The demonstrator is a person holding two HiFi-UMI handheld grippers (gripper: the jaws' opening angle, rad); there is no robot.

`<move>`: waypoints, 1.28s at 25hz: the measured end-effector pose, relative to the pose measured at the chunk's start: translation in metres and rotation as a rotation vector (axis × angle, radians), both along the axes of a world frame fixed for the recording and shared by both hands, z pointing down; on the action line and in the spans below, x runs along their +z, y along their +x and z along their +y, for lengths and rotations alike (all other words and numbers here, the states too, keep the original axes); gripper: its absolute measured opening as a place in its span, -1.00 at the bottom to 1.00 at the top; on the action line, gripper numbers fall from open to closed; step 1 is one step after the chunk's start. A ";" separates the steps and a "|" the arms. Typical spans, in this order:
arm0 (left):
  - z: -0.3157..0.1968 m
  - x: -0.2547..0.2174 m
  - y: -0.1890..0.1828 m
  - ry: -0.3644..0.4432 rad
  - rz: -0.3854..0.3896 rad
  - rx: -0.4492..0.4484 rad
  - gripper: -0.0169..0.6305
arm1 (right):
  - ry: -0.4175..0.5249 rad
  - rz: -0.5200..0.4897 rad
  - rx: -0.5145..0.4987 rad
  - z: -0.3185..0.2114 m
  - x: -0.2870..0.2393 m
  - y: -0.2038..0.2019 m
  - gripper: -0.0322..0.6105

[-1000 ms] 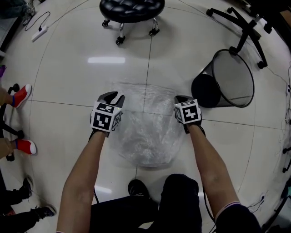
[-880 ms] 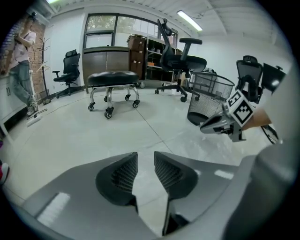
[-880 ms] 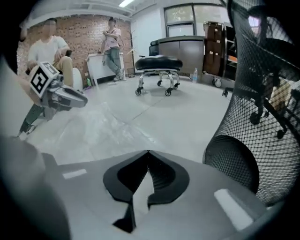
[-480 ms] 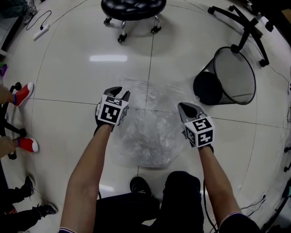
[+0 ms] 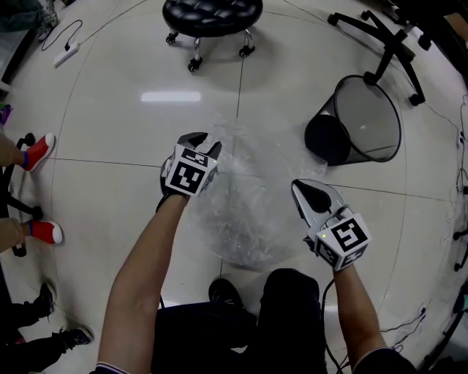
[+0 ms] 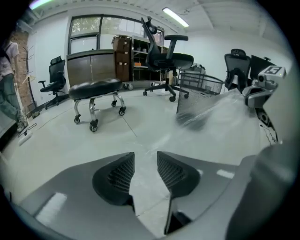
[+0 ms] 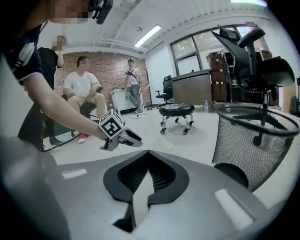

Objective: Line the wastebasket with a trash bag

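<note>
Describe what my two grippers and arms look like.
The left gripper and right gripper have smooth grey bodies, black ribbed pads and a white cube with black square markers. The forearms are bare. The dark short sleeves have pale hems. Thin dark cables hang beneath.

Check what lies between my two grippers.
The trash bag, in the head view: right gripper pinches it; left gripper, jaws just opening, straddles its film.

Black stool [image 5: 212, 14], office chair [image 6: 168, 56], red shoe [image 5: 38, 151]
</note>
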State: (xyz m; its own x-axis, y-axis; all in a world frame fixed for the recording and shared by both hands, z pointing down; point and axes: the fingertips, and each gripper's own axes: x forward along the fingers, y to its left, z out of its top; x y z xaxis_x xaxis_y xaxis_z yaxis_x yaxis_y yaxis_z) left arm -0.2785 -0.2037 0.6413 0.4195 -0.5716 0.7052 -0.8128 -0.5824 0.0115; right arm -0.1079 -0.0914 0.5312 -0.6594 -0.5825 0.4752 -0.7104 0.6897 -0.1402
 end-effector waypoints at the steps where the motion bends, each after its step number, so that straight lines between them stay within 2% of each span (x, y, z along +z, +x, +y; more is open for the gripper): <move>1: 0.000 -0.009 0.003 0.015 0.006 0.015 -0.49 | 0.010 -0.002 0.000 0.003 -0.010 0.000 -0.89; 8: 0.011 -0.075 0.031 0.118 0.039 0.141 -0.44 | 0.154 -0.042 0.000 0.023 -0.092 0.004 -0.89; 16: 0.021 -0.158 0.073 0.240 0.055 0.212 -0.36 | 0.317 -0.088 -0.031 0.060 -0.183 0.021 -0.89; 20: 0.035 -0.192 0.102 0.293 0.067 0.293 -0.31 | 0.371 -0.077 -0.045 0.087 -0.217 0.034 -0.89; 27: 0.056 -0.237 0.138 0.326 0.084 0.362 -0.19 | 0.436 -0.030 0.001 0.124 -0.259 0.080 -0.89; 32: 0.079 -0.256 0.159 0.352 0.027 0.465 -0.09 | 0.510 0.020 0.031 0.141 -0.285 0.113 -0.89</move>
State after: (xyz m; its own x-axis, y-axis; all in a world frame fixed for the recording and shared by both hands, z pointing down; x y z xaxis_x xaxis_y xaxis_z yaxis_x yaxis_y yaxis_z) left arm -0.1192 -0.1245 0.3856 0.6974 -0.5212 0.4919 -0.4732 -0.8504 -0.2301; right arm 0.0047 0.0498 0.2460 -0.6317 -0.7629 0.1372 -0.7308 0.6452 0.2228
